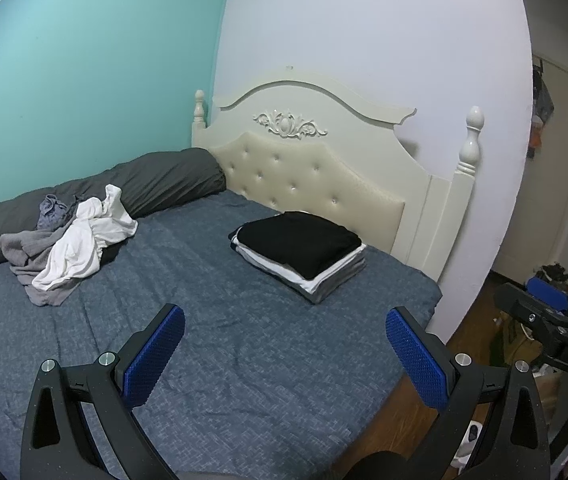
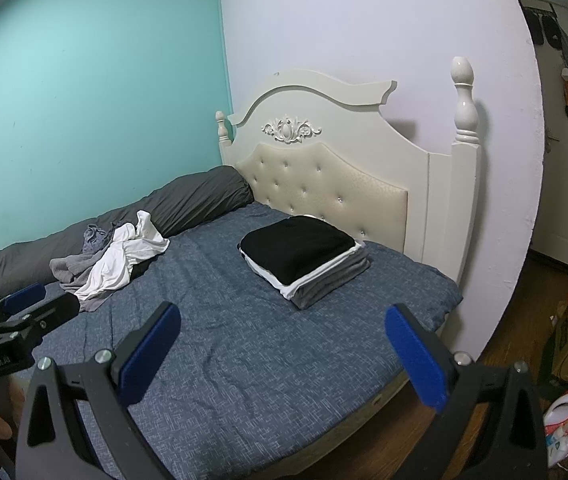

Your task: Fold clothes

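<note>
White "DAS" on the right hand-held gripper (image 1: 555,312) body, other gripper's lettering unreadable

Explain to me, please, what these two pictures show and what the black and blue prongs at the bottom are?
Each picture comes from a camera on a hand-held gripper, looking along its two blue-padded fingers. One shows the left gripper, the other the right gripper; both are open and hold nothing. They hover over a bed with a blue cover. On it lie a neat stack of folded clothes near the headboard and a crumpled pile of unfolded clothes by the grey bolster.
</note>
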